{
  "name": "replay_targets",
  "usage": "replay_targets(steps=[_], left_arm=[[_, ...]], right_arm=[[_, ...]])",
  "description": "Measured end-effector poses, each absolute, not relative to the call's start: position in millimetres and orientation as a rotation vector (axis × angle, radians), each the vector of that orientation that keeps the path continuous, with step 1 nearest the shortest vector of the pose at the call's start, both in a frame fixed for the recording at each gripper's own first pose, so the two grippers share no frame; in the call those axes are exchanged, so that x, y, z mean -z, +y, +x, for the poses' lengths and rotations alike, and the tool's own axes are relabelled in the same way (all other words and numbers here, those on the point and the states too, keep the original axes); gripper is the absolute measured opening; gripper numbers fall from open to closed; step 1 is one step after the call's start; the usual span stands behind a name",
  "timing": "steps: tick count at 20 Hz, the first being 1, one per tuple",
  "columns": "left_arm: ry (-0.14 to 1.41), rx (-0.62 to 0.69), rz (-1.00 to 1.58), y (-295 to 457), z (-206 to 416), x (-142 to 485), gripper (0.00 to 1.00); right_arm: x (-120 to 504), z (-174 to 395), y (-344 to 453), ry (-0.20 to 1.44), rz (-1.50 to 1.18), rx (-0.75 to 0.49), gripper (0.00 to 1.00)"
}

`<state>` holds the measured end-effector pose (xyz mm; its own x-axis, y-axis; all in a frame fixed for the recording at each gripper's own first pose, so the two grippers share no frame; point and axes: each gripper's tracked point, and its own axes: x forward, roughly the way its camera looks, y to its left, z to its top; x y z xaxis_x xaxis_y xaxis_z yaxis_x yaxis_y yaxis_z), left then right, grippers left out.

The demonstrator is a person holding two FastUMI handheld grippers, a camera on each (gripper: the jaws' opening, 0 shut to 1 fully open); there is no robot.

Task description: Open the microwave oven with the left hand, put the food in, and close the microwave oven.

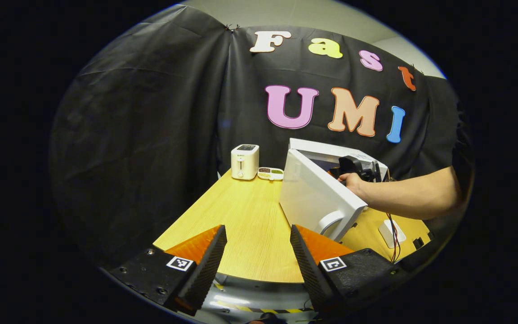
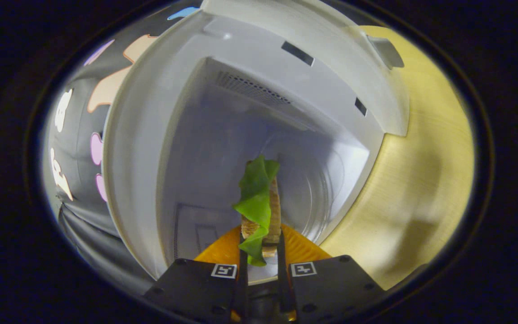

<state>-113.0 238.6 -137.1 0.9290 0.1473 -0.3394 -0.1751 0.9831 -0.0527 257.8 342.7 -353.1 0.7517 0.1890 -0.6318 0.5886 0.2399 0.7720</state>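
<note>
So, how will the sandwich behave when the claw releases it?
The sandwich is pinched on edge in the right claw, so it will probably tip flat. Its lettuce leaf hangs wavy and looks floppy, so it may slide off.

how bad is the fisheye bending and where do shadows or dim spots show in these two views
Left gripper view: the table edge curves strongly, with even light and sharp detail on the microwave door. Right gripper view: the microwave walls bow hard, its cavity is dim and bluish, and a soft shadow lies on the wood beside it.
</note>
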Motion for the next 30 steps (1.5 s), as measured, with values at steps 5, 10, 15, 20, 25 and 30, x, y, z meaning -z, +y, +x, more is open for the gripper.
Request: replay_targets(steps=[5, 10, 15, 20, 25, 30], left_arm=[[0.339, -0.172, -0.075, 240.2, -117.1, 135.5, 0.87], [0.334, -0.140, -0.062, 228.6, -114.1, 129.7, 0.87], [0.335, -0.121, -0.091, 220.2, -109.4, 135.5, 0.87], [0.352, -0.101, -0.111, 214.7, -105.8, 141.7, 0.88], [0.344, -0.121, -0.093, 221.7, -96.7, 141.1, 0.88], [0.346, -0.166, -0.080, 219.3, -91.0, 144.5, 0.87]], right_arm=[[373.3, 244.5, 343.8, 0.783, 1.248, 0.340, 0.33], [369.2, 242.0, 336.4, 0.790, 1.145, 0.319, 0.88], [372.9, 217.2, 328.9, 0.849, 1.039, 0.253, 0.99], [367.8, 181.6, 317.6, 0.863, 0.952, 0.165, 0.99], [376.2, 113.9, 290.4, 0.886, 0.764, 0.044, 0.89], [346.3, 66.8, 250.3, 0.816, 0.558, -0.139, 0.90]])
